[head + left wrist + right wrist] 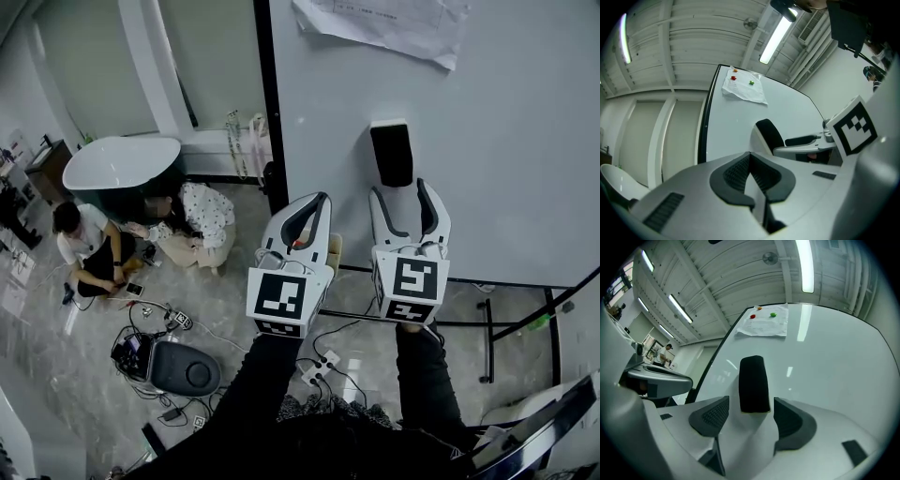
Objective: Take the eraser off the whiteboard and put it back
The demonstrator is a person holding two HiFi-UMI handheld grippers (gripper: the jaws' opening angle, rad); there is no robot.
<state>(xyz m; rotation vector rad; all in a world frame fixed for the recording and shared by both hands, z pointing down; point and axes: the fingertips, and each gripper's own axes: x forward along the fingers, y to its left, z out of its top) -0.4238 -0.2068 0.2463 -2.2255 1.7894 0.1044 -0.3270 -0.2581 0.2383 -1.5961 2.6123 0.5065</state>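
Observation:
A black eraser (391,155) sticks upright on the whiteboard (506,141). My right gripper (397,189) is just below it and open, its fingertips short of the eraser's lower end. In the right gripper view the eraser (753,383) stands in the gap ahead of the right gripper (751,415), and neither pad touches it. My left gripper (322,199) is to the left, near the board's black edge, shut with nothing in it. In the left gripper view its jaws meet at the left gripper (751,176), and the eraser (769,133) shows beyond them.
A sheet of paper (384,23) is pinned at the top of the board. Two people (89,246) crouch on the floor at the left beside a white tub (120,161). Cables and a dark device (173,366) lie on the floor. The board's stand legs (487,323) are at the lower right.

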